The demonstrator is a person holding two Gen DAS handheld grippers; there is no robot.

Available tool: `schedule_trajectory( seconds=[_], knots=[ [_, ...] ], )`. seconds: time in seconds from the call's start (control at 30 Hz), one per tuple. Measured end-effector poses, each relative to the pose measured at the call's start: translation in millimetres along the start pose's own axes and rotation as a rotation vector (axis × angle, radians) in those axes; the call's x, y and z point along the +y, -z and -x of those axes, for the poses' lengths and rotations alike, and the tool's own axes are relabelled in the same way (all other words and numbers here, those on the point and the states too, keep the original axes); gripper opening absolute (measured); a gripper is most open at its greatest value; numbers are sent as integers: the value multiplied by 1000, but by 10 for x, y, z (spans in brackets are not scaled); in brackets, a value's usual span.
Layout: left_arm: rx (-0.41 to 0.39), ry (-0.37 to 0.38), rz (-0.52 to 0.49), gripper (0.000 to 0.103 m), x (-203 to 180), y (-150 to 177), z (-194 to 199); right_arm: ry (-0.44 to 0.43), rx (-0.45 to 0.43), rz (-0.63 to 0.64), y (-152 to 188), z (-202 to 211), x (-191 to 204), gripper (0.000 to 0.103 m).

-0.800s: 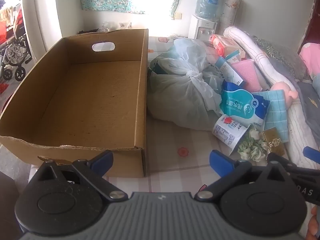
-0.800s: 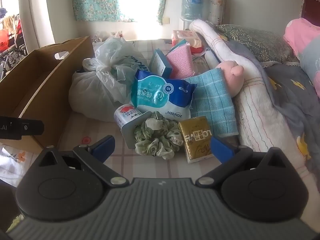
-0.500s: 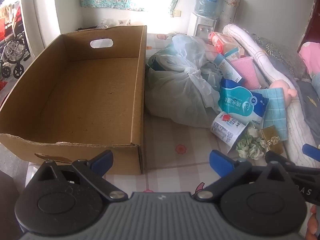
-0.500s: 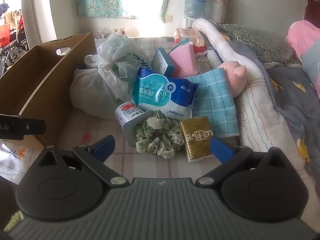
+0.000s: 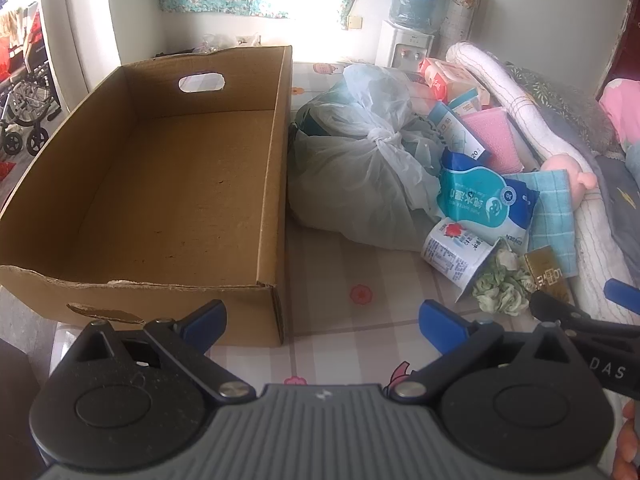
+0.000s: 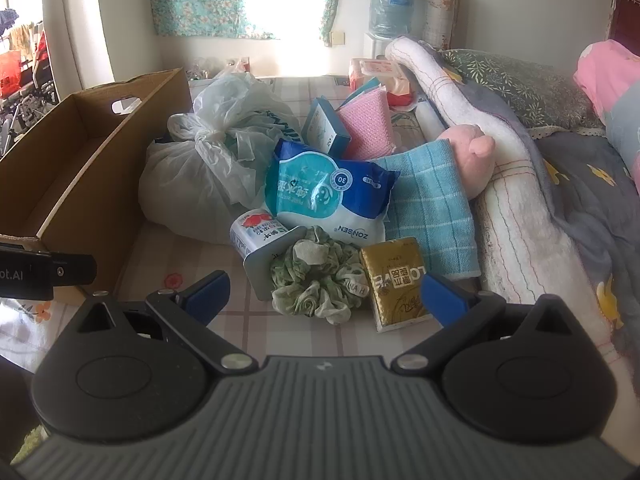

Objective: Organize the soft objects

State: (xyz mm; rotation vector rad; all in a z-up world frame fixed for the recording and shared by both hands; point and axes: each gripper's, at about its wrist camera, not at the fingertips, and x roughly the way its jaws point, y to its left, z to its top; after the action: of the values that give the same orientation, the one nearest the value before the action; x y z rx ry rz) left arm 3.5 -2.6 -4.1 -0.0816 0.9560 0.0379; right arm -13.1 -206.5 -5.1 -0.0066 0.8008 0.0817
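An empty cardboard box (image 5: pixel 160 184) (image 6: pixel 80 172) sits on the bed's left side. To its right lies a pile: a knotted white plastic bag (image 5: pixel 360 168) (image 6: pixel 212 168), a blue wet-wipes pack (image 5: pixel 484 196) (image 6: pixel 324 196), a green scrunchie (image 5: pixel 502 288) (image 6: pixel 320 280), a gold tissue pack (image 6: pixel 396 284), a blue checked towel (image 6: pixel 432 204) and a pink plush (image 6: pixel 472 156). My left gripper (image 5: pixel 322 322) hangs open over the box's near right corner, nothing between its fingers. My right gripper (image 6: pixel 324 294) stands open just short of the scrunchie and gold pack, touching neither.
A white carton (image 6: pixel 260 236) lies beside the scrunchie. Behind are a pink cloth (image 6: pixel 368 128), a small blue box (image 6: pixel 324 128) and a rolled white blanket (image 6: pixel 516 216) along the right. A water dispenser (image 5: pixel 412 12) stands by the far wall. The right gripper's body (image 5: pixel 592 344) shows at the left view's right edge.
Both views have drawn back and tilted slightly; the box and pile sit a little farther up in the frames. Both grippers stay open and nothing has been taken hold of.
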Motion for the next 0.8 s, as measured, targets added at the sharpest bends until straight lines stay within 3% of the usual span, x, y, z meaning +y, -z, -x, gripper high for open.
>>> schedule_trajectory(
  seconds=[0.8],
  knots=[
    [22, 47, -53, 103, -128, 18, -71, 20, 0, 9, -23, 9, -23, 102]
  ],
)
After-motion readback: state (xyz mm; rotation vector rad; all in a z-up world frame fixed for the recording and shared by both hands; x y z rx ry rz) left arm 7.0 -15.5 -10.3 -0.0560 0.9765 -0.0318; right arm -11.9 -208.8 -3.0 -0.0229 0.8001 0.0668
